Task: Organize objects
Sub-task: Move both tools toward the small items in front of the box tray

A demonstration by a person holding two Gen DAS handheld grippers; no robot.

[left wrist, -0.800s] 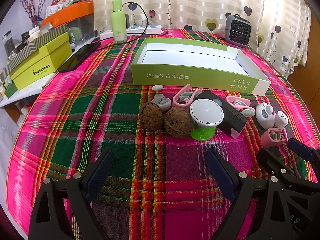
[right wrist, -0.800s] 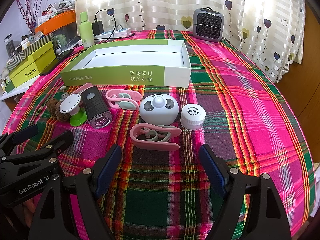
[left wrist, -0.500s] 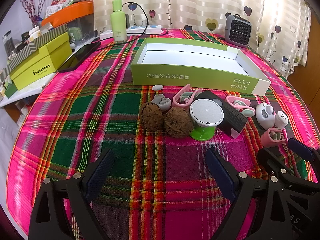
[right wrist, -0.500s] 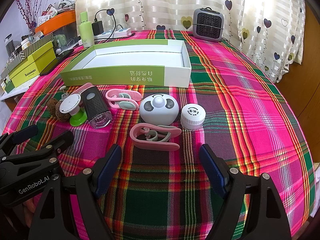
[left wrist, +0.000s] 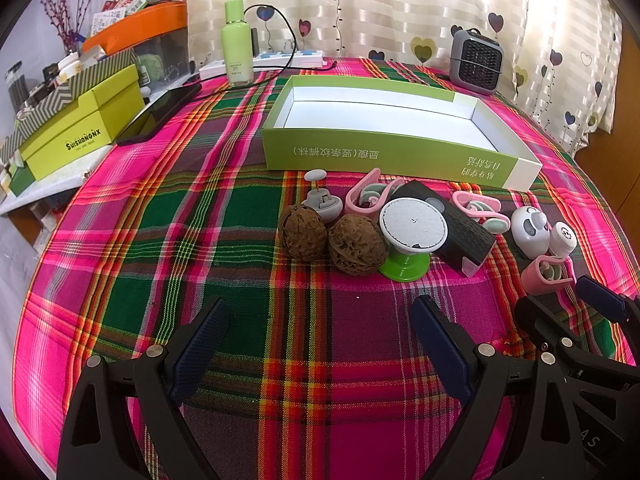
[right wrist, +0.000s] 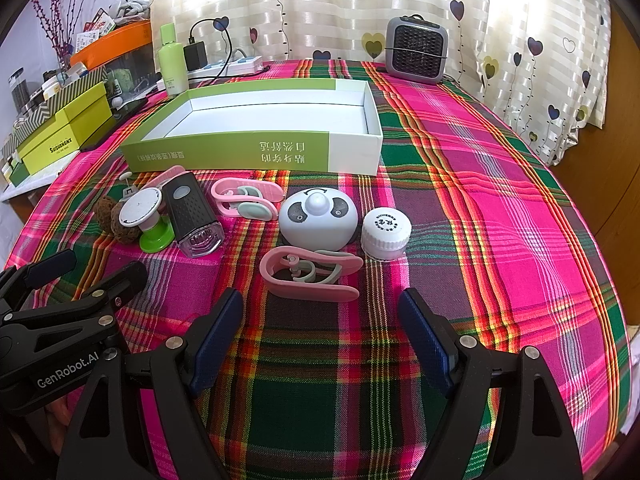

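An empty green-and-white box lies open on the plaid table. In front of it sits a row of small items: two walnuts, a green-footed round holder, a black device, pink clips, a panda gadget and a white cap. My left gripper is open and empty, just short of the walnuts. My right gripper is open and empty, just short of the nearest pink clip.
A green bottle, a power strip with cable, a small grey heater, a dark phone and yellow-green boxes stand at the back and left. The table edge drops off at the right.
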